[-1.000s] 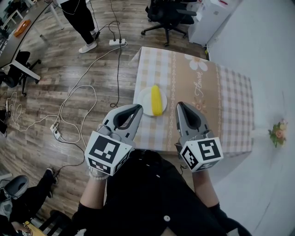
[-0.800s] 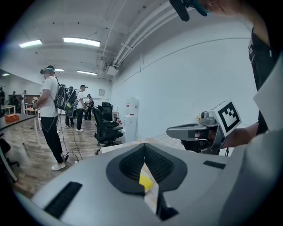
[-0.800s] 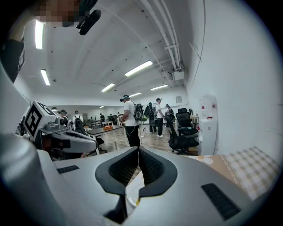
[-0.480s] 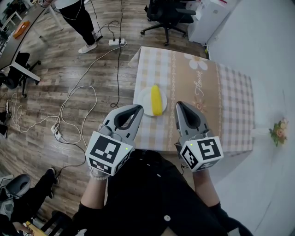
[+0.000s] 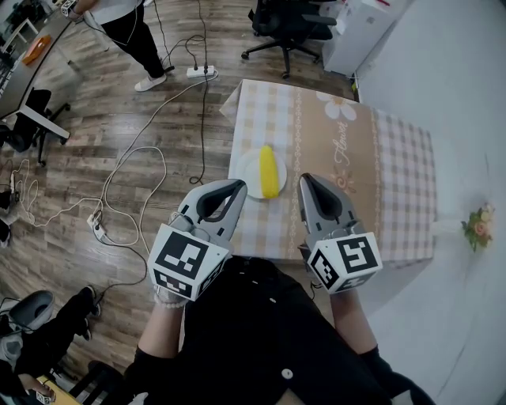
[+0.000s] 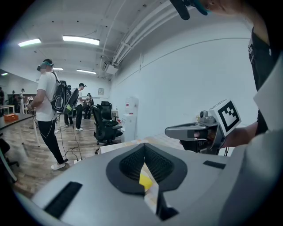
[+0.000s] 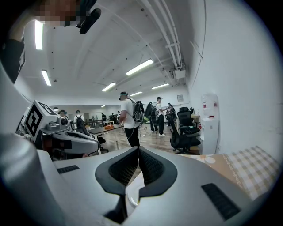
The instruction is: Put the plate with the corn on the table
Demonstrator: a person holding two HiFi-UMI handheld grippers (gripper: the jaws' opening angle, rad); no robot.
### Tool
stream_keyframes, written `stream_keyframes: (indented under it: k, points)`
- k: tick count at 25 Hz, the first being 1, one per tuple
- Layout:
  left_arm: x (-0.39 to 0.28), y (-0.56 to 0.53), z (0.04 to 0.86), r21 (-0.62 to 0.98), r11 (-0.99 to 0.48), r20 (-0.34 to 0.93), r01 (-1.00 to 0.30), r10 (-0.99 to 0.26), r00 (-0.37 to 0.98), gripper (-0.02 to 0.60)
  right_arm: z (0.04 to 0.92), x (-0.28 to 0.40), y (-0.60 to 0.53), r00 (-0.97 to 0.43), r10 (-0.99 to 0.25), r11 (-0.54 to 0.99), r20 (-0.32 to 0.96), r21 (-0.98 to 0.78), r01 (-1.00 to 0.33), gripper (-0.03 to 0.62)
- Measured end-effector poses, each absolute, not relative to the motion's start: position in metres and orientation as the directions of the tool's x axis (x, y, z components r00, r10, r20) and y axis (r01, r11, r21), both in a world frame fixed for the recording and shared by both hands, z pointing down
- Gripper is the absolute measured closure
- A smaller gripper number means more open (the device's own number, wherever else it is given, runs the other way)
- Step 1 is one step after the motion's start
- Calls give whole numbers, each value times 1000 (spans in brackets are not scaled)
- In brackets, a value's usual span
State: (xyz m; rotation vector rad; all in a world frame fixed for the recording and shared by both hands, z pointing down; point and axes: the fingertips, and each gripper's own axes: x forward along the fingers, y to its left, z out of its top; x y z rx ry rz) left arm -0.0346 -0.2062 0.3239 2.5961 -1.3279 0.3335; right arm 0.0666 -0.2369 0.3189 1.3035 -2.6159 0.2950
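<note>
My left claw (image 5: 236,188) and right claw (image 5: 305,182) both pinched together, empty, near plate (image 5: 248,179) at tabletop (image 5: 379,158) edge. Corn (image 5: 269,171) long axis points away from me. Cables (image 5: 134,170) on floor.

Head view: from high up, looking steeply down; the table (image 5: 379,158) is far below, in the upper middle.
Left gripper view: close behind its own jaws, looking flat across the room; right gripper (image 6: 170,131) at middle right.
Right gripper view: close behind its own jaws, looking flat; left gripper (image 7: 95,141) at middle left.
Shared: all three see the table and the black chair (image 5: 285,20).
</note>
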Motion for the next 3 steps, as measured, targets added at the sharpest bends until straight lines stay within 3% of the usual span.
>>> stream_keyframes:
  k: [3]
  points:
    - [-35,-208,321,78,-568,293,-819,-772,563,566,320,66,-236,-590,-760,591,272,-87,-802,551]
